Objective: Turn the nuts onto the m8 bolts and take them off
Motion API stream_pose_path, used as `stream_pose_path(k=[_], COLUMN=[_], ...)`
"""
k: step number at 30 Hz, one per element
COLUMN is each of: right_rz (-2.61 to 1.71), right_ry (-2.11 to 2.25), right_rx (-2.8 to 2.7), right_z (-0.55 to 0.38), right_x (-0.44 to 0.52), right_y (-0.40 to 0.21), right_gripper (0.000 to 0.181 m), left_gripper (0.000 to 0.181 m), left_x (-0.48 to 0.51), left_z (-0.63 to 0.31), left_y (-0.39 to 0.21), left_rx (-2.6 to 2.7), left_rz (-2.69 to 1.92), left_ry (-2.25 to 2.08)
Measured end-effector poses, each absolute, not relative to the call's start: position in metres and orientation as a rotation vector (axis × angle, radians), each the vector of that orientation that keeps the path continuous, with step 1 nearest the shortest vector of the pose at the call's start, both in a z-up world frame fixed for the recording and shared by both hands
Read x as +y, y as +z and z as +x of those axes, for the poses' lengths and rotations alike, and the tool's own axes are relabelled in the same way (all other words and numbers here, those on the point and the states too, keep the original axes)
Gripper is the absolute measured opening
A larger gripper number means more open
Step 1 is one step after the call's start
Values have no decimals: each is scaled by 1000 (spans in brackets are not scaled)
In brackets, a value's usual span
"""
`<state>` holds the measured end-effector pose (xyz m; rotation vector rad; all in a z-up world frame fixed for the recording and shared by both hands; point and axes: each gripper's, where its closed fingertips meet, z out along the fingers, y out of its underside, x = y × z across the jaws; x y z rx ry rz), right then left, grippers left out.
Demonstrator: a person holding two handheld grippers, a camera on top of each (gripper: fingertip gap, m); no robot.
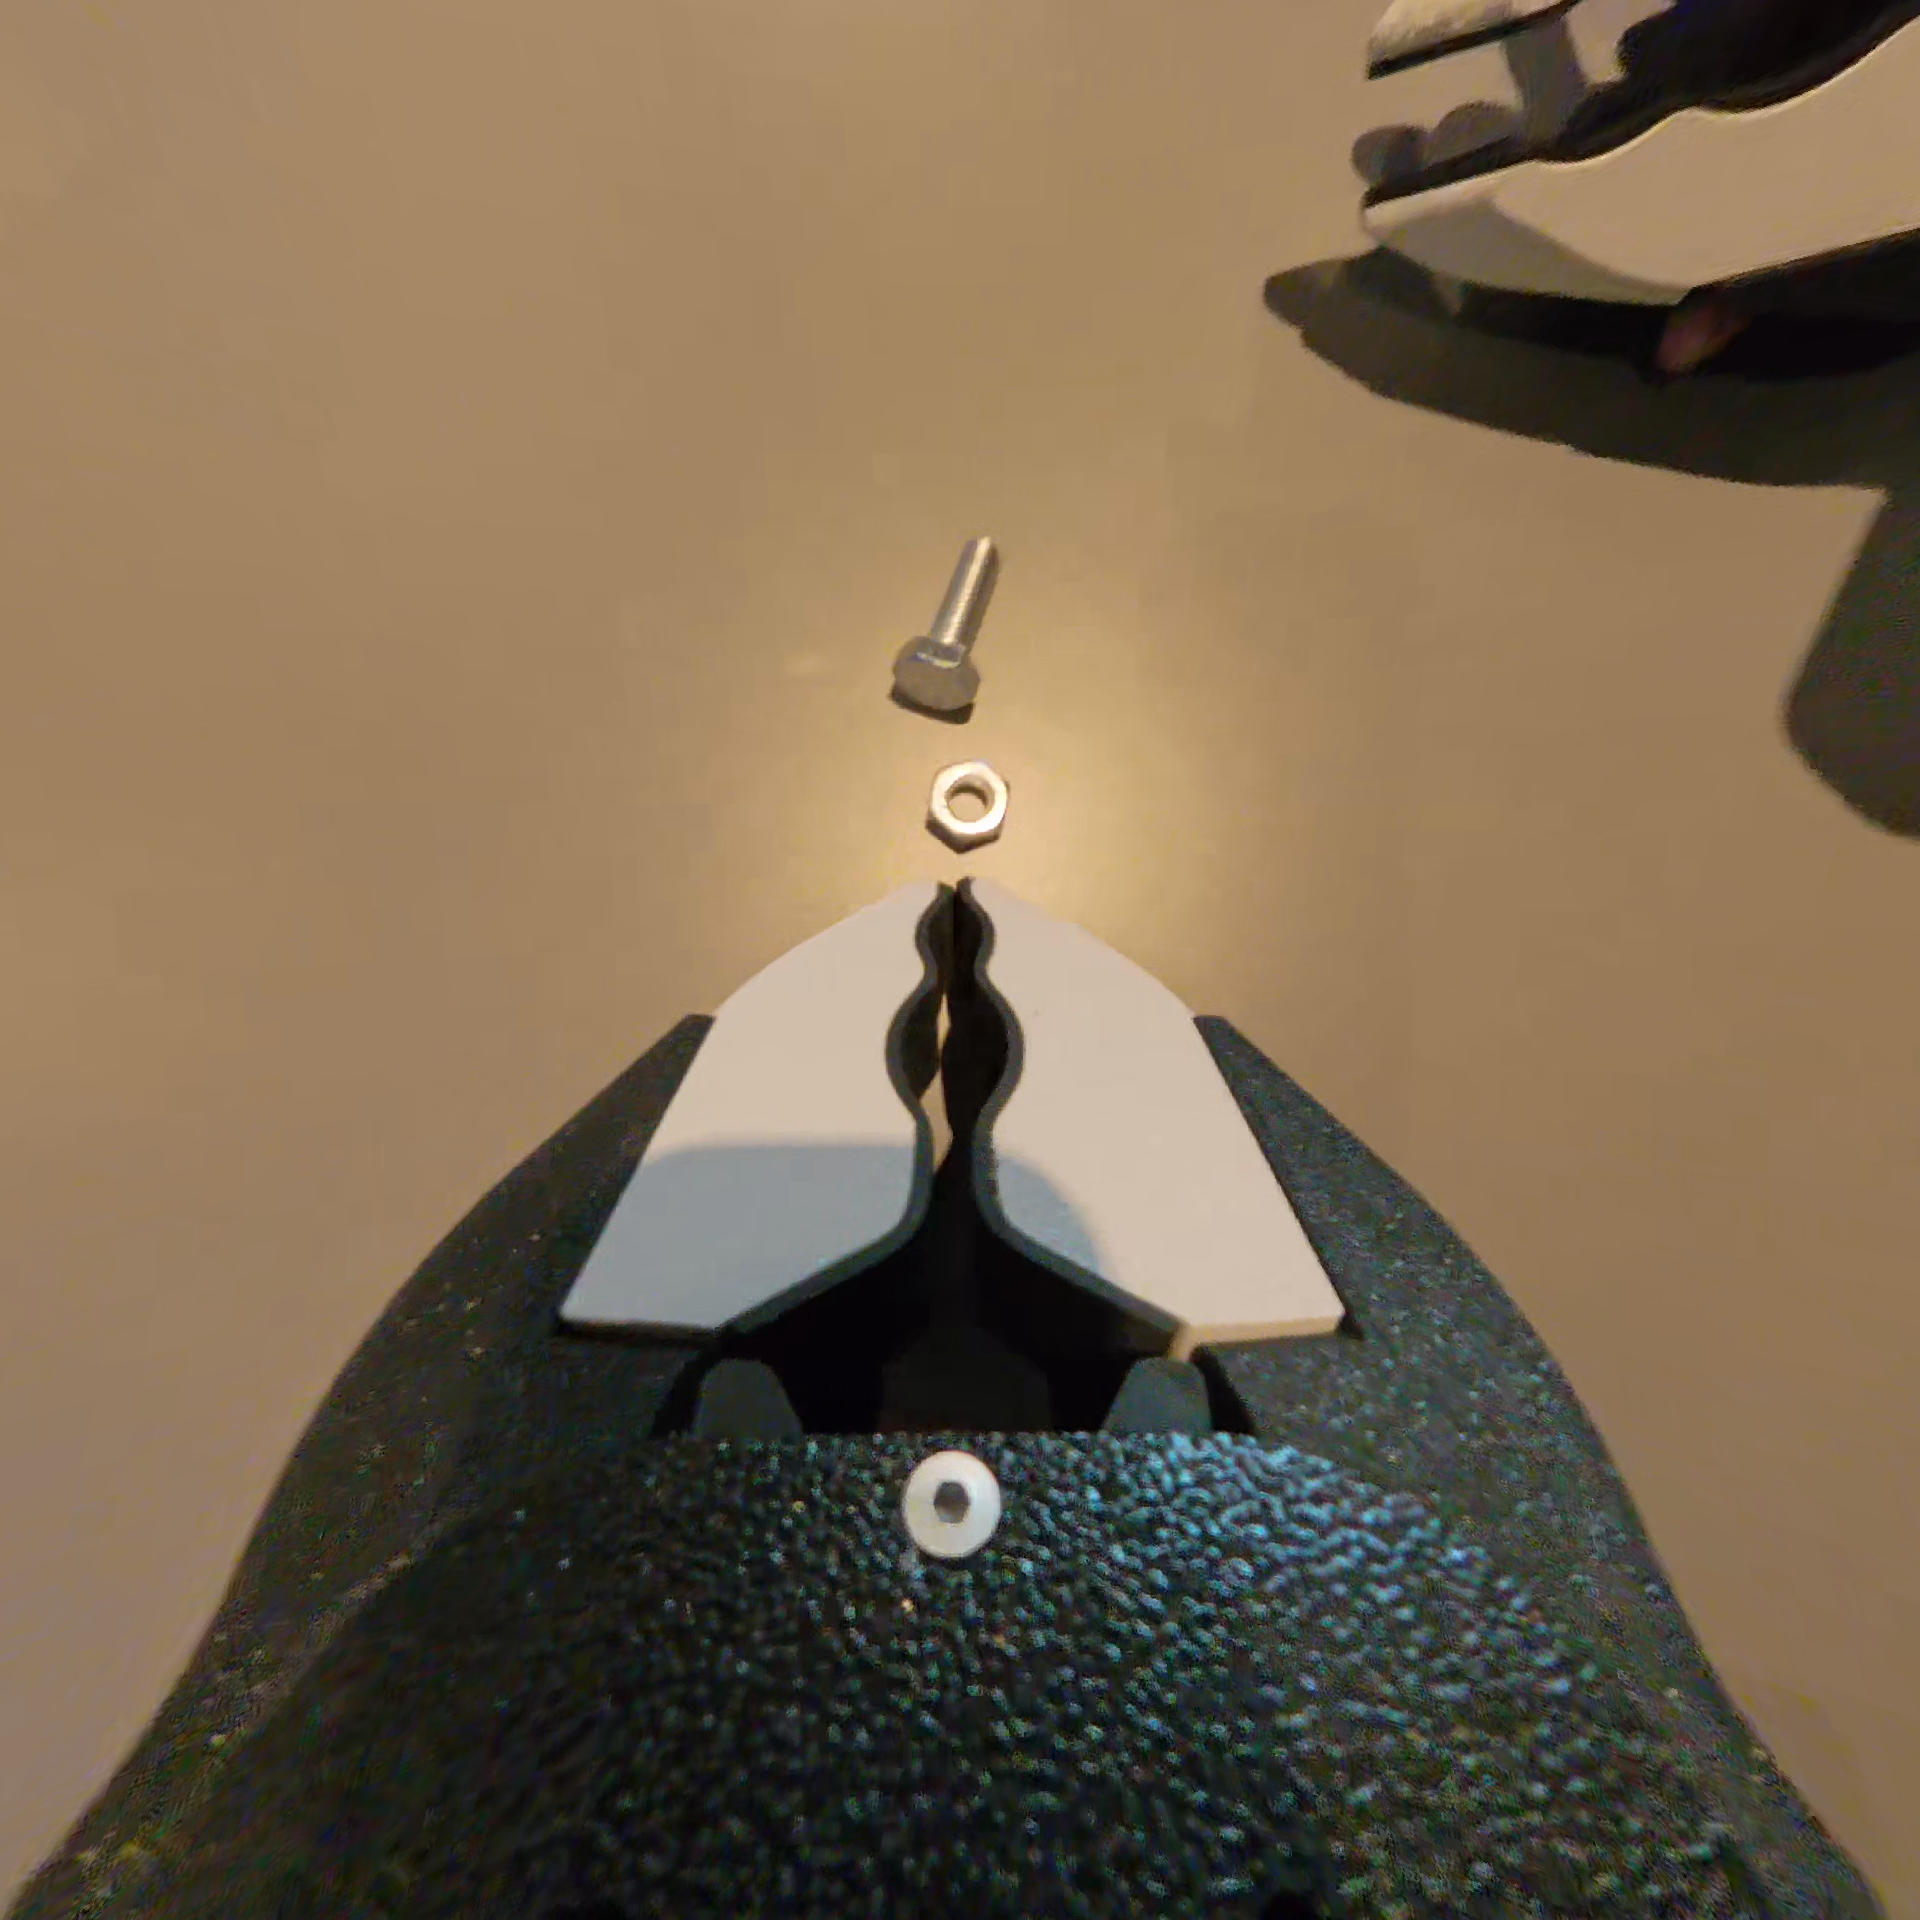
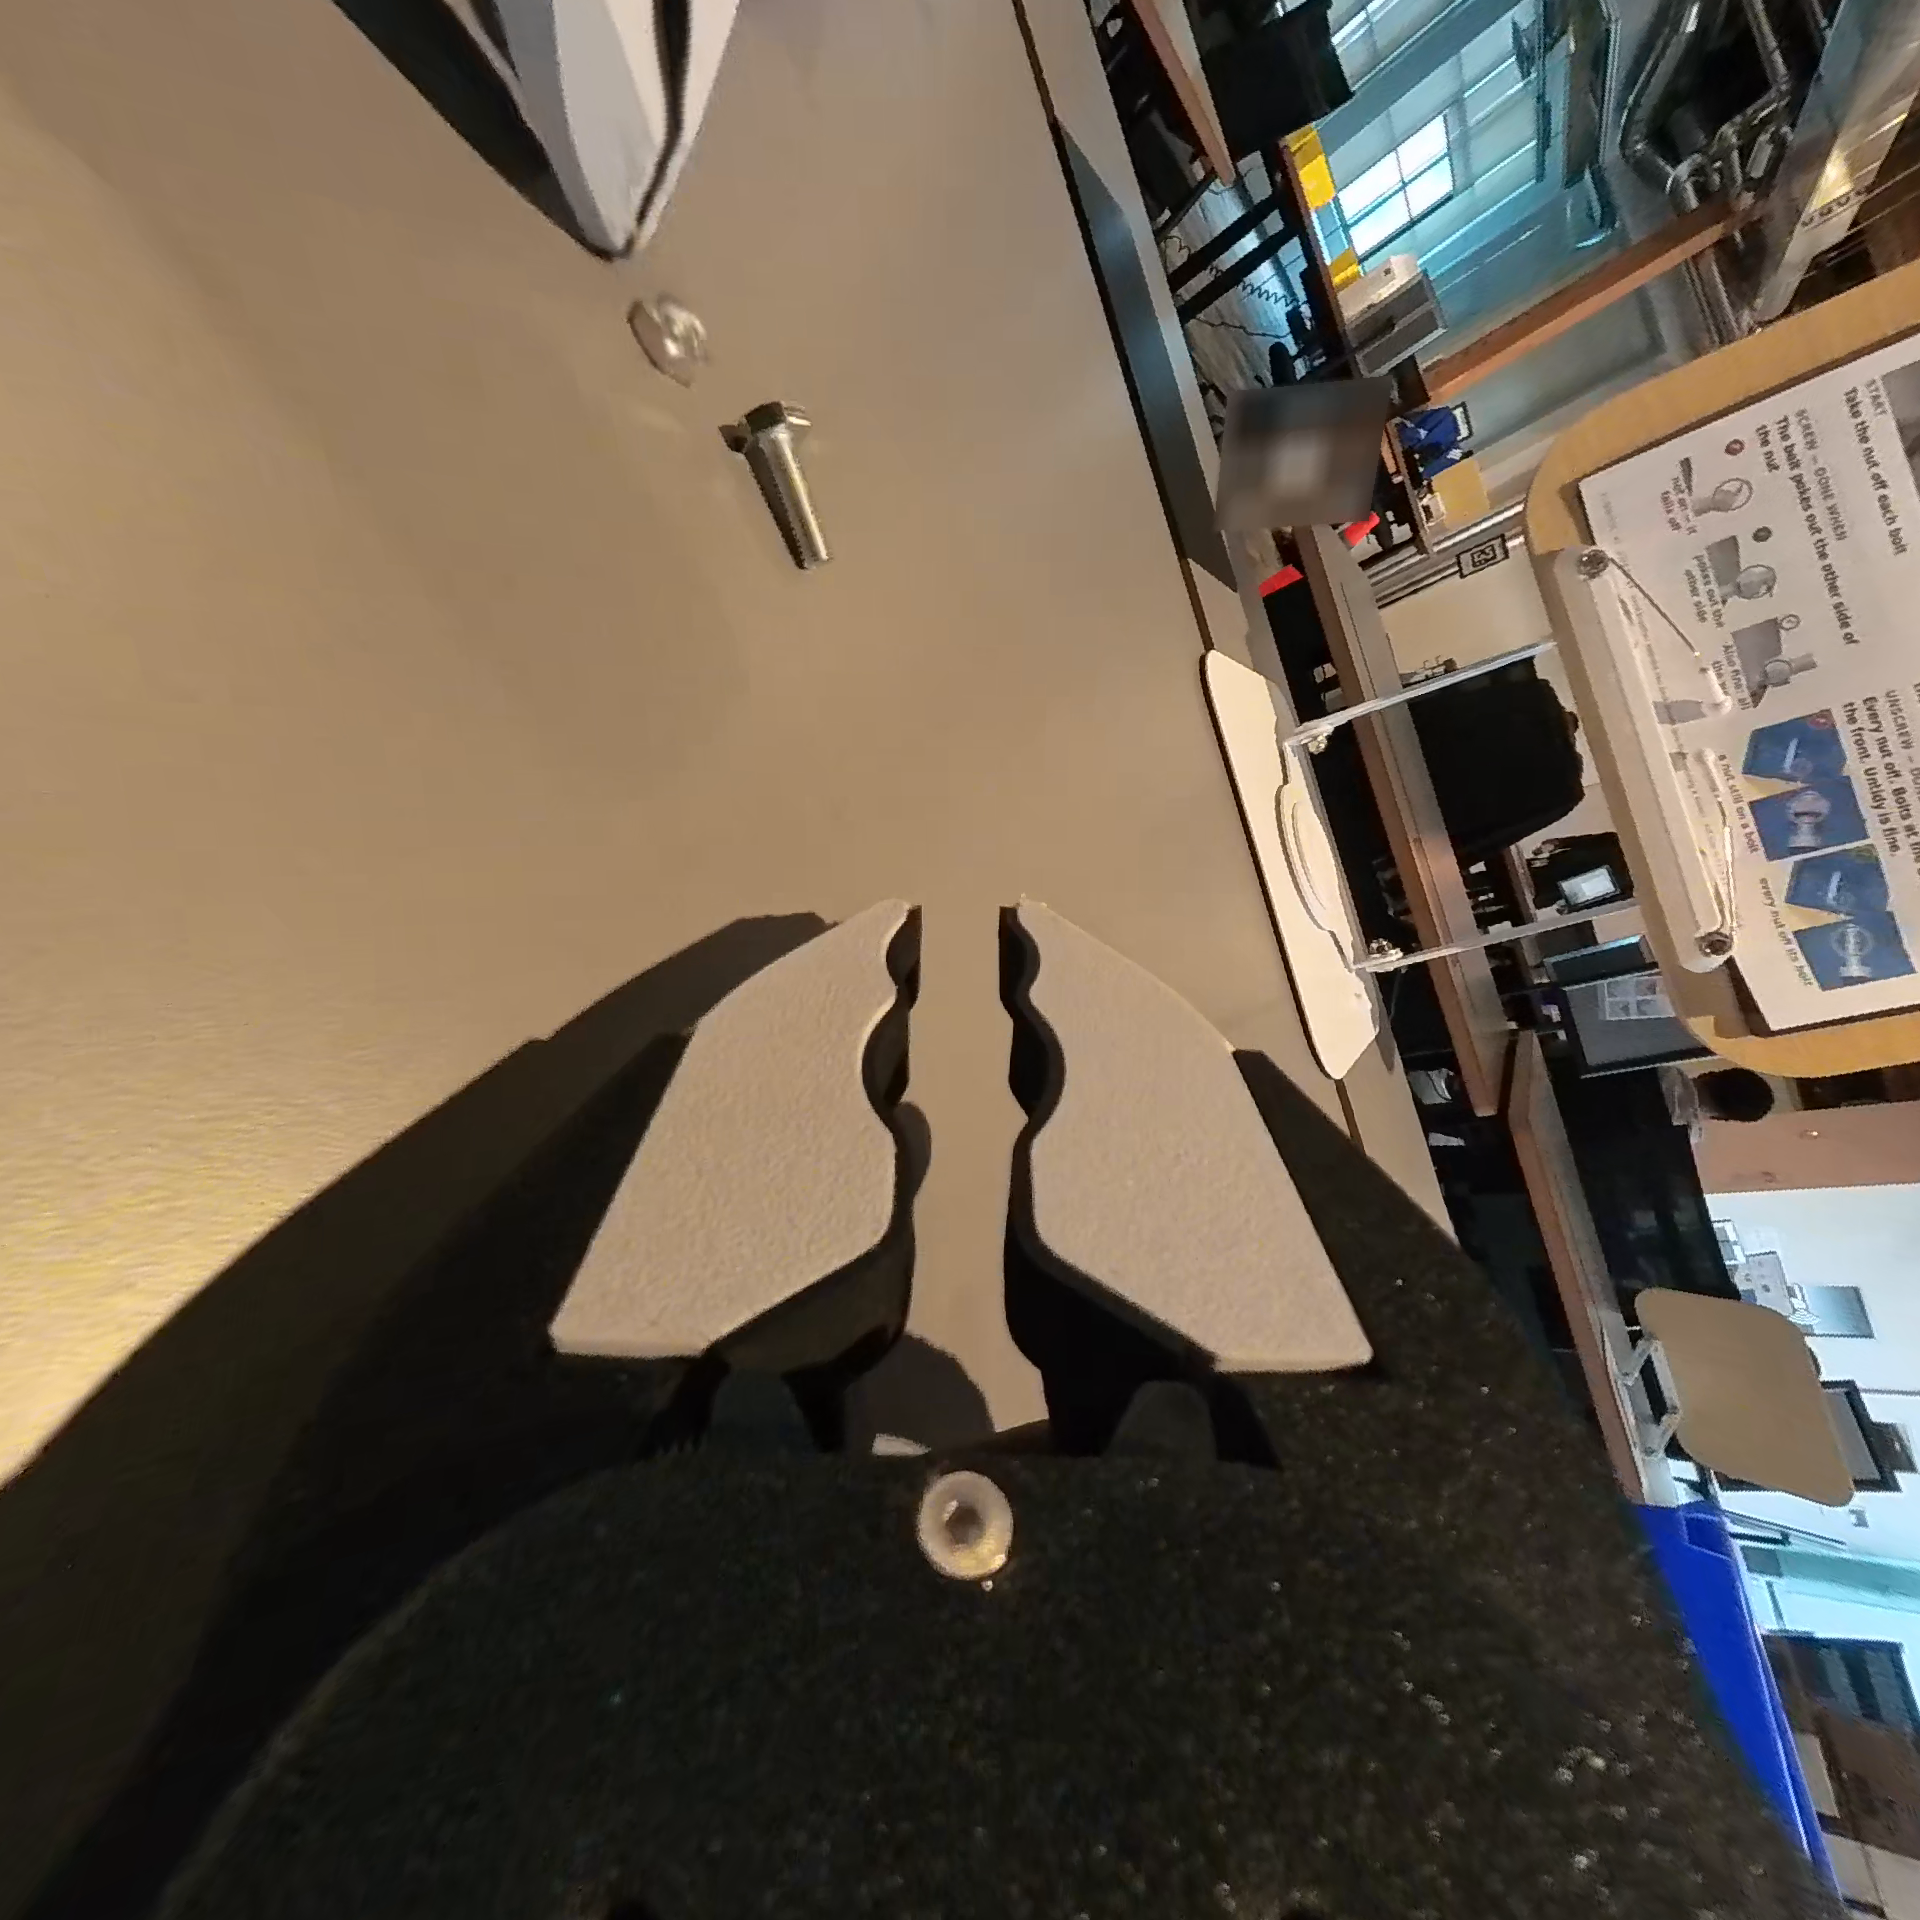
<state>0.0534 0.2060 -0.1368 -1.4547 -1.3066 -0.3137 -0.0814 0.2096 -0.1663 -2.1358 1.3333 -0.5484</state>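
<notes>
A silver hex nut (image 1: 970,807) lies flat on the tan table, just beyond my left gripper (image 1: 956,886). A silver bolt (image 1: 951,635) lies on its side right behind the nut, head toward me. My left gripper is shut with nothing between its pads. In the right wrist view the nut (image 2: 670,335) and the bolt (image 2: 784,488) lie far ahead, with the left gripper's tip (image 2: 615,223) above the nut. My right gripper (image 2: 960,920) is open and empty above bare table. It also shows in the left wrist view (image 1: 1621,145) at the top right.
The table's right edge (image 2: 1164,488) runs close by in the right wrist view. A white plate on a clear stand (image 2: 1294,862) and a board with a printed sheet (image 2: 1745,707) stand past it. My right gripper casts a dark shadow (image 1: 1621,395) on the table.
</notes>
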Motion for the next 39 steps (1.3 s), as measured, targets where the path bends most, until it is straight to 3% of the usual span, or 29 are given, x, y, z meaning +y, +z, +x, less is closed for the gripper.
stream_pose_path(k=[8,13,17,23,36,39], right_rz=[-1462,-1458,-1460,-1453,-1509,-1540], right_ry=[-313,-340,-351,-362,-391,-376], right_rx=[-1288,-1294,-1296,-1300,-1173,-1111], right_z=[55,57,56,56,77,89], right_x=[208,208,210,209,218,222], right_y=[-135,-137,-137,-138,-129,-123], right_gripper=[14,14,12,11,11,12], left_gripper=[0,24,31,14,14,27], left_x=[173,206,215,204,165,175], left_z=[-30,-55,-67,-44,53,55], left_y=[-165,-149,-166,-166,-148,-151], left_rx=[1475,1327,1334,1321,1440,1337], left_rz=[-2048,-2071,-2147,-2108,-1965,-1985], left_ry=[-528,-366,-363,-584,-660,-627])
